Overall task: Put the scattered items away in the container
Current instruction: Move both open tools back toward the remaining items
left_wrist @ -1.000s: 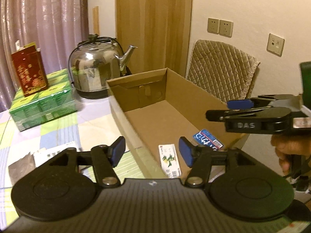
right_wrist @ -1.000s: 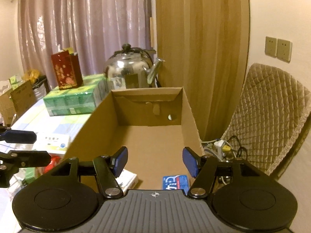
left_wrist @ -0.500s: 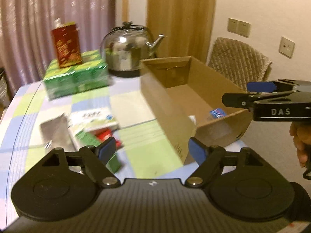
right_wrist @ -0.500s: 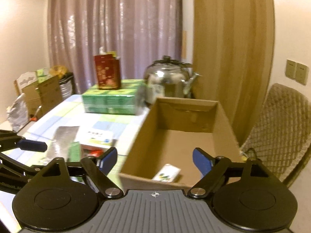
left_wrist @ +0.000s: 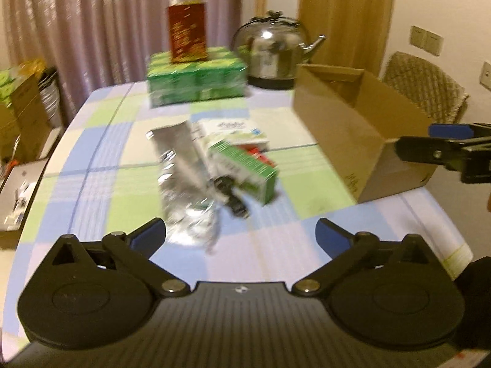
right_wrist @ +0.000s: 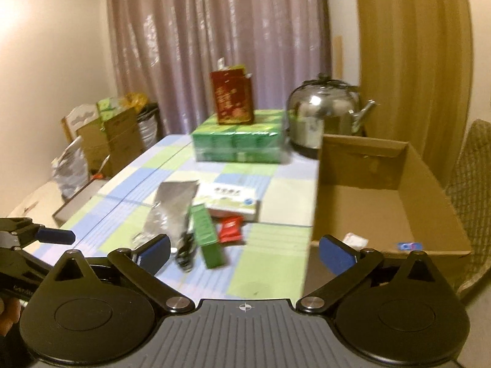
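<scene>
An open cardboard box (left_wrist: 362, 122) (right_wrist: 383, 190) stands at the table's right side, with a white card (right_wrist: 354, 239) and a blue card (right_wrist: 408, 246) inside. Scattered left of it lie a silver foil pouch (left_wrist: 178, 159) (right_wrist: 170, 211), a green box (left_wrist: 245, 167) (right_wrist: 207, 234), a white box (left_wrist: 233, 128) (right_wrist: 230, 201), a red packet (right_wrist: 230, 225) and a small black item (left_wrist: 231, 194) (right_wrist: 185, 250). My left gripper (left_wrist: 241, 234) is open and empty above the table's near edge. My right gripper (right_wrist: 244, 250) is open and empty, nearer the cardboard box.
A steel kettle (left_wrist: 273, 49) (right_wrist: 325, 116) and a green shrink-wrapped pack (left_wrist: 196, 78) (right_wrist: 237, 141) with a red carton (left_wrist: 187, 32) (right_wrist: 231, 98) on top stand at the table's far side. A quilted chair (left_wrist: 426, 89) is right of the box. Cartons (right_wrist: 107, 141) stand on the floor at the left.
Both grippers have pulled back from over the cardboard box and swung left, so the scattered items on the table have come into view. Both jaws have opened wider.
</scene>
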`<state>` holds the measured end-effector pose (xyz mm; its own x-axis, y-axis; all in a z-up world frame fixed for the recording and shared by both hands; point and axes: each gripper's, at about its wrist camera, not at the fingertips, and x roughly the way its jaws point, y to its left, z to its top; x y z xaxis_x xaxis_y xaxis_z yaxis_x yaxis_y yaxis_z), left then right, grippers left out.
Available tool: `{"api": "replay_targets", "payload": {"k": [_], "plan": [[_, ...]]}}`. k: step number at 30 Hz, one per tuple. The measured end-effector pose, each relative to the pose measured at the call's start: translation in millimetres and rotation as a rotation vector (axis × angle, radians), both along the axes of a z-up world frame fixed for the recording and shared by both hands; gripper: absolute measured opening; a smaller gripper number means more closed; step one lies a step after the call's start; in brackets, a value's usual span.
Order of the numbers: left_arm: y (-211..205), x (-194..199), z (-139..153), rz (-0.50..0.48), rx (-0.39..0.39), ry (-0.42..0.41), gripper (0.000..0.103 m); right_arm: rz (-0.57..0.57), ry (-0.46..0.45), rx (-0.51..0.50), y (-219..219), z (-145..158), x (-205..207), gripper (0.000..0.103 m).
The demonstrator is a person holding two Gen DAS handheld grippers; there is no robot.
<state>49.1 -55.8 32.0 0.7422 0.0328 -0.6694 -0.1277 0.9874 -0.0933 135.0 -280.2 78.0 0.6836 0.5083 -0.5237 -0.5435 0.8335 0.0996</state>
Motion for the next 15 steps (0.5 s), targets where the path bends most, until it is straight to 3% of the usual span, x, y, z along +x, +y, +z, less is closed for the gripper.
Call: {"api": "replay_targets", "payload": {"k": [7, 15], "plan": [[32.5, -25.7, -18.1, 0.096, -0.017, 0.041, 0.102, 0.047, 0.046, -0.018, 27.1, -15.5, -7.5, 0.101], [48.2, -29.2, -24.0, 0.119, -0.028, 0.050, 0.102, 0.083, 0.091, -0.039, 47.6, -31.7, -4.1, 0.101]]}}
